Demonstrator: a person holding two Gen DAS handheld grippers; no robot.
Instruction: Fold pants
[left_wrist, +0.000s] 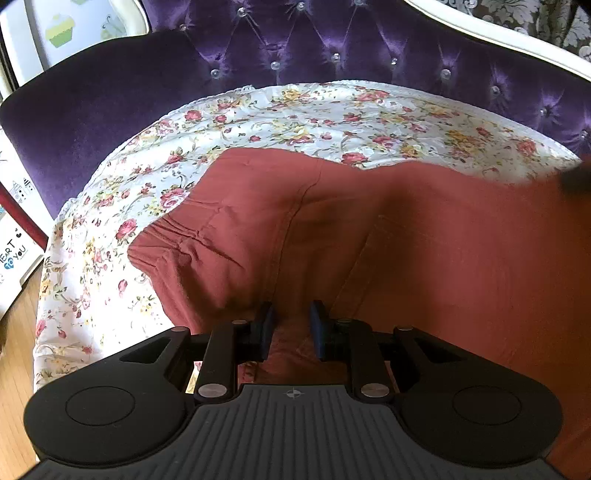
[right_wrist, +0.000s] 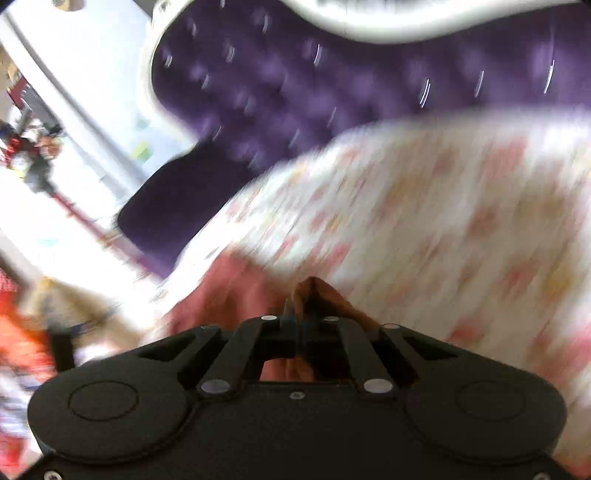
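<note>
Here pants (left_wrist: 406, 236) bunched between left hand-held gripper (left_wrist: 291, 325) pads (pinched).

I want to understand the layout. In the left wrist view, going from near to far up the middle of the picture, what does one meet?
Left hand-held gripper → rust-red pants → floral sheet → purple tufted headboard.
</note>
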